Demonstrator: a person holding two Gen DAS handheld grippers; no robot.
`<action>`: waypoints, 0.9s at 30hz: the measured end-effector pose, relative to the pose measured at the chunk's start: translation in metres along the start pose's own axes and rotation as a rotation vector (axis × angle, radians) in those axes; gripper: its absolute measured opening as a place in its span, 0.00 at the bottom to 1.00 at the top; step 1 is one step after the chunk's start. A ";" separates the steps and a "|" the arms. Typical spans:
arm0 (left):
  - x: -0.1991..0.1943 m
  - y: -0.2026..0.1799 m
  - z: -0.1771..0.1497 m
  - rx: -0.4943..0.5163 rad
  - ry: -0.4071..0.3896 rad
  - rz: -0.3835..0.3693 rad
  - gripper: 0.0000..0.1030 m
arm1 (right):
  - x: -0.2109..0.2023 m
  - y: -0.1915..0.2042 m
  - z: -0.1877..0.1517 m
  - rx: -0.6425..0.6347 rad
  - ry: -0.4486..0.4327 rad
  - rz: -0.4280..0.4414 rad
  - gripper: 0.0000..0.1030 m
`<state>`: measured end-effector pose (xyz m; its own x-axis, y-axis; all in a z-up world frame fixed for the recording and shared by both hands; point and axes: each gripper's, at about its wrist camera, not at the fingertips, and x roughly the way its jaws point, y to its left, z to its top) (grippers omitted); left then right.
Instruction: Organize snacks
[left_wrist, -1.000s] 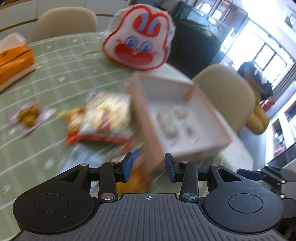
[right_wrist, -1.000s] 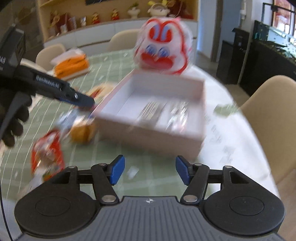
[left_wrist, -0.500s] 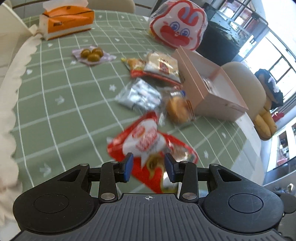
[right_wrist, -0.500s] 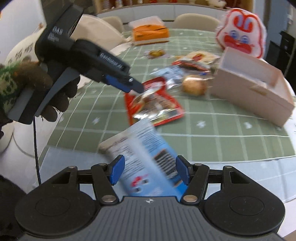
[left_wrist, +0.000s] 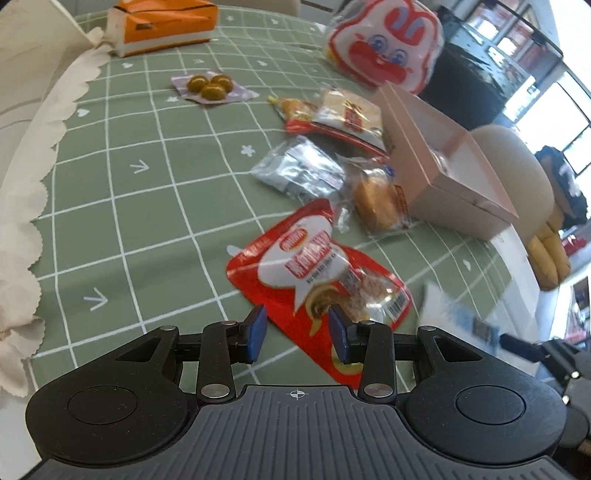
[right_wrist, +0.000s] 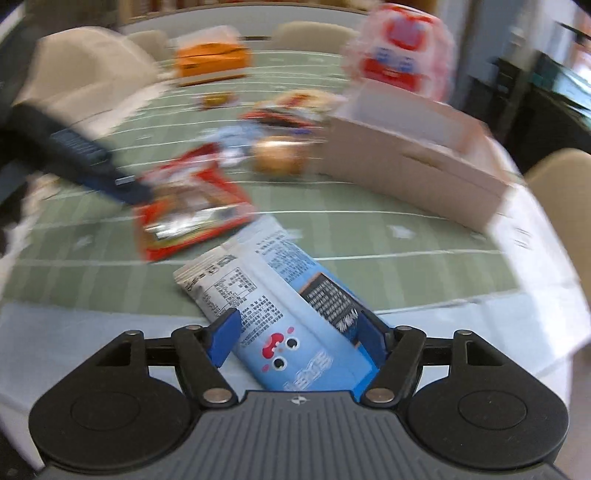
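1. The left tongs (left_wrist: 297, 334) hang apart and hold nothing, low over the near end of a red pouch (left_wrist: 317, 280) lying flat on the green checked bench (left_wrist: 122, 206)
2. The right tongs (right_wrist: 297, 338) stand apart on either side of a blue-and-white pack (right_wrist: 273, 314) at the near bench edge; whether the pads touch it cannot be told, and it does not look clamped
3. Beyond the pouch lie a wrapped bun (left_wrist: 376, 203), a silver packet (left_wrist: 299, 170) and a further snack bag (left_wrist: 340, 114), all just beside an open pink box (left_wrist: 443, 166), probably where the snacks go
4. Judged by look, the blue pack is a light, slick film wrapper that crumples and slides; gripping across its middle or at a crimped end seal seems safest
5. The pouch looks equally soft and glossy, best pinched at its flat edge
6. Writing: the blue pack bears dense small print and a cartoon face, too small to read; the pouch's white logo is blurred
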<state>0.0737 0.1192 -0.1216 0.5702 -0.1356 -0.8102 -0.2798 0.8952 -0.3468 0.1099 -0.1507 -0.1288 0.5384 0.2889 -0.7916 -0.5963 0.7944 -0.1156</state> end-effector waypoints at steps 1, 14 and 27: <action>0.000 -0.001 0.001 -0.001 -0.003 0.005 0.40 | 0.001 -0.008 0.004 0.026 -0.001 -0.023 0.67; 0.003 -0.002 0.003 0.001 0.000 0.023 0.40 | 0.057 0.023 0.073 0.060 -0.018 0.101 0.30; 0.007 -0.016 0.005 0.147 -0.032 -0.053 0.41 | 0.017 0.051 0.023 0.010 0.044 0.289 0.31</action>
<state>0.0857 0.1061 -0.1195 0.6060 -0.1732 -0.7764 -0.1342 0.9398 -0.3143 0.1022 -0.0930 -0.1340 0.3202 0.4808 -0.8163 -0.7150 0.6879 0.1248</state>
